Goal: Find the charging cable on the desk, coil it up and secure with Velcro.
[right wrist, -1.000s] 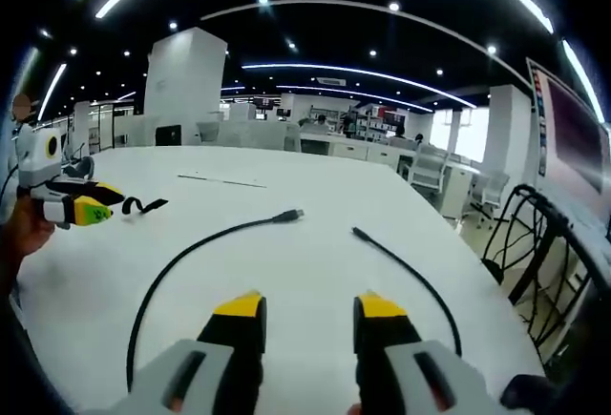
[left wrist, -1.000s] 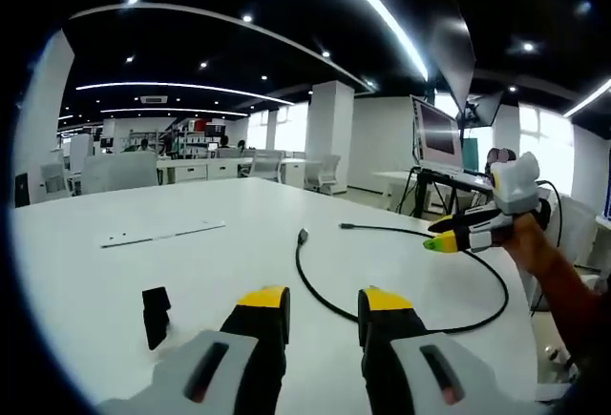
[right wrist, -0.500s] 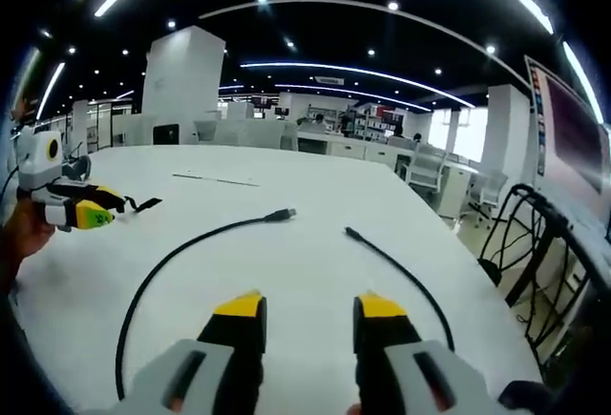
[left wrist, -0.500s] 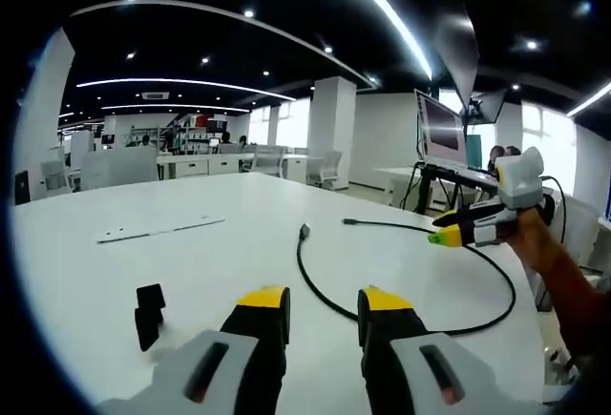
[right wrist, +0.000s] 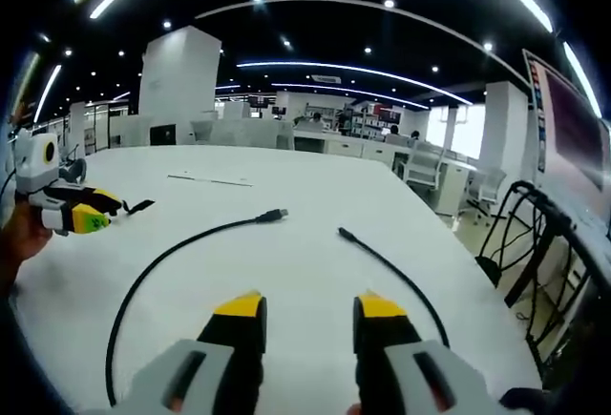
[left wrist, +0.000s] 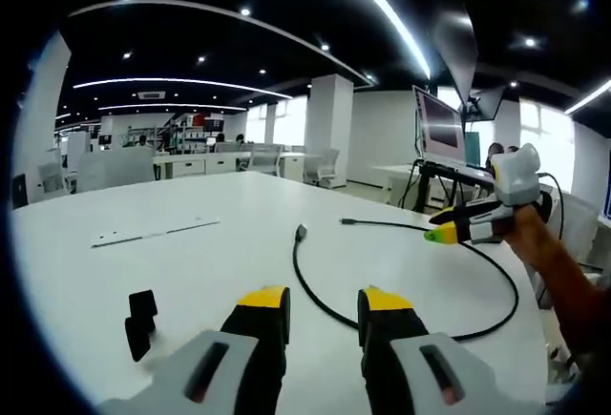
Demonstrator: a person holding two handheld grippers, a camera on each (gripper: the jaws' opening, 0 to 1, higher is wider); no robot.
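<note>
A black charging cable (left wrist: 310, 291) lies in an open loop on the white desk (left wrist: 210, 262), with both plug ends (left wrist: 301, 234) pointing away from me. My left gripper (left wrist: 325, 300) stands open just short of the loop's near curve, nothing between its yellow tips. A short black Velcro strap (left wrist: 138, 320) lies to its left. My right gripper (left wrist: 444, 234) hovers over the cable's right side. In the right gripper view, that gripper (right wrist: 310, 308) is open above the gap between the cable's (right wrist: 162, 258) two runs. The left gripper (right wrist: 81, 217) is held at the left, beside the strap (right wrist: 138, 207).
A thin white strip (left wrist: 153, 232) lies farther back on the desk. A monitor on a stand (left wrist: 437, 138) and black chair frames (right wrist: 535, 243) stand past the desk's right edge. Office desks and chairs are in the background.
Both views have shifted a little with the hands. In the left gripper view the strap sits lower and farther left. The cable lies as before, and both grippers stay open.
</note>
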